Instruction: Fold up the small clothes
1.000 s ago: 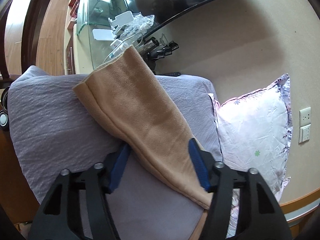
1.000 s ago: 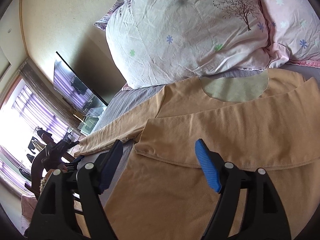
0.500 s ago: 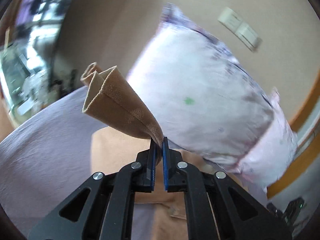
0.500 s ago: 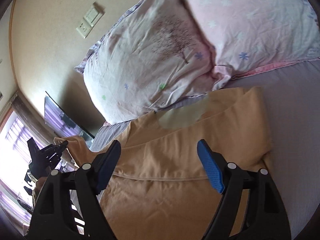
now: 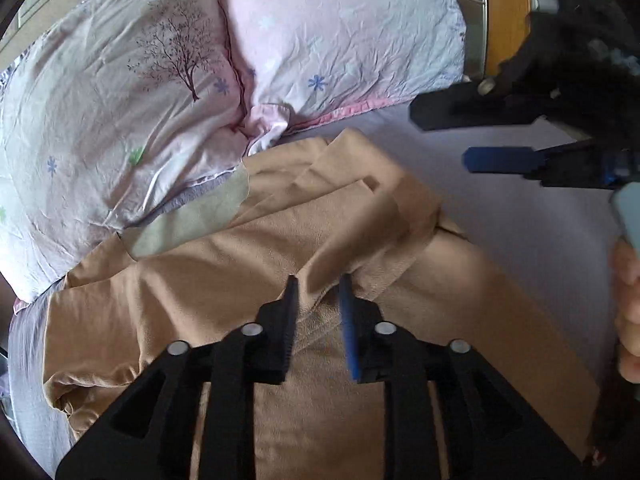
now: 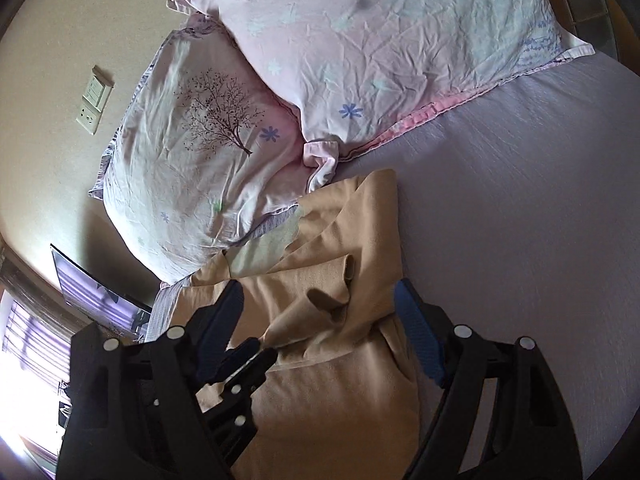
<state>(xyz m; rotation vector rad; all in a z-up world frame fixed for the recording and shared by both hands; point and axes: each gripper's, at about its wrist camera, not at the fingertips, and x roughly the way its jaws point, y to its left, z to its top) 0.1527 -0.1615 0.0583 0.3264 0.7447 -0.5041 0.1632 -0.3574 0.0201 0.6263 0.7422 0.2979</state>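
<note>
A tan long-sleeved top [image 5: 224, 272] lies on the lilac bed sheet [image 5: 520, 216], its neck toward the pillows. Its sleeve [image 5: 376, 232] is folded across the body. My left gripper [image 5: 318, 300] is just above the body with its jaws a little apart, and the sleeve end lies loose between them. The right wrist view shows the top [image 6: 320, 392] with the sleeve [image 6: 320, 304] draped over it and the left gripper [image 6: 256, 356] at the sleeve's end. My right gripper [image 6: 320, 320] is wide open and empty above the top; it also shows in the left wrist view [image 5: 500, 136].
Two flowered pillows [image 6: 208, 140] [image 6: 400, 40] lean at the head of the bed, touching the top's neck. A wall with a socket plate [image 6: 94, 100] is behind them. A dark screen [image 6: 92, 296] and a bright window are at the left. Bare sheet [image 6: 520, 220] lies right of the top.
My left gripper carried the sleeve over from the left side of the bed and laid it across the top's body, then its jaws parted. My right gripper stayed open and drew back.
</note>
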